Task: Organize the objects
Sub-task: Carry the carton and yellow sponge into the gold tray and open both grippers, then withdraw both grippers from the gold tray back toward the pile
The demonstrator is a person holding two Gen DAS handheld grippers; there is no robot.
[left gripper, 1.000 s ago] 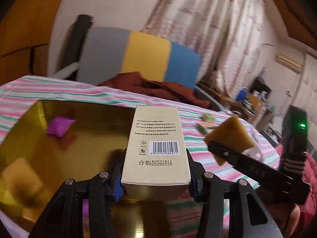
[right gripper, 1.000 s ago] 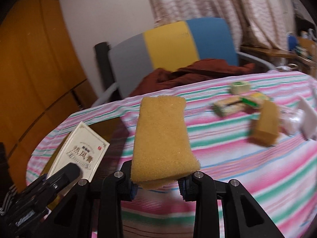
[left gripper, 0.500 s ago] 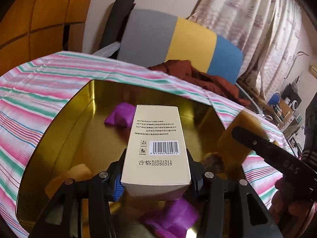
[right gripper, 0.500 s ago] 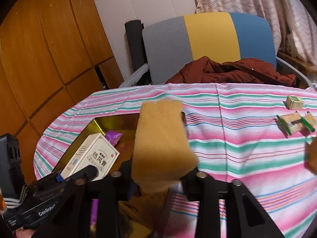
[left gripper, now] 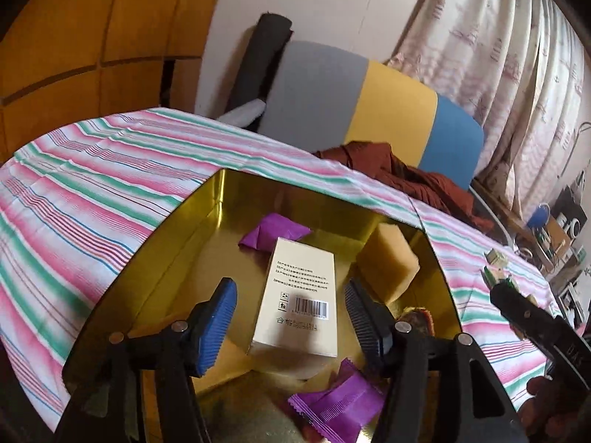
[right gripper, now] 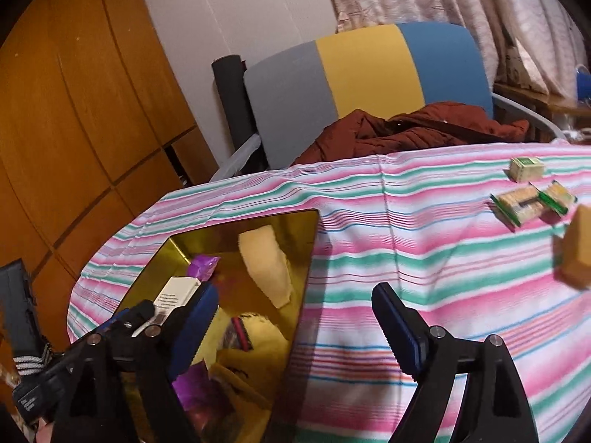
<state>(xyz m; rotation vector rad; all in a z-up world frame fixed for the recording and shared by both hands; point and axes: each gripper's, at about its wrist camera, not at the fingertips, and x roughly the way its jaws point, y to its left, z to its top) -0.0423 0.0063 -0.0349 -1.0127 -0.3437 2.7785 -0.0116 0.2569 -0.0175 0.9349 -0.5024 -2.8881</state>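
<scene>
Striped pink-green tablecloth (left gripper: 92, 199) over a table, tricolour chair (left gripper: 369, 110) with a dark red jacket (left gripper: 391, 173) behind, curtains beyond. Left wrist view: left gripper (left gripper: 291, 317) over the gold tin (left gripper: 177, 243), jaws opening, pads clear of the cream carton (left gripper: 299, 295); half a second back clamped on it, now released and lying in the tin, barcode face up, propped on what lies beneath. Yellow sponge (left gripper: 388, 262) now in the tin too, against the right wall; purple sachets at the back (left gripper: 273, 230) and front (left gripper: 332, 406). Right gripper's finger visible at the right edge, over the cloth. Right wrist view: right gripper (right gripper: 295, 321) jaws opening wide, nothing between them, only tin edge and cloth below; sponge (right gripper: 266, 265) dropped since the previous frame, resting tilted inside the tin (right gripper: 310, 251) beside the carton (right gripper: 177, 288) and a purple sachet (right gripper: 201, 265). Left gripper visible low left. Still loose on the cloth at right: small green-labelled boxes (right gripper: 526, 168), (right gripper: 532, 201) and a second sponge (right gripper: 576, 254), blurred. Reading: both drops done, two items filed. Likely next: right side back out for the leftover boxes and sponge; tin getting crowded, stacked items may slide.
</scene>
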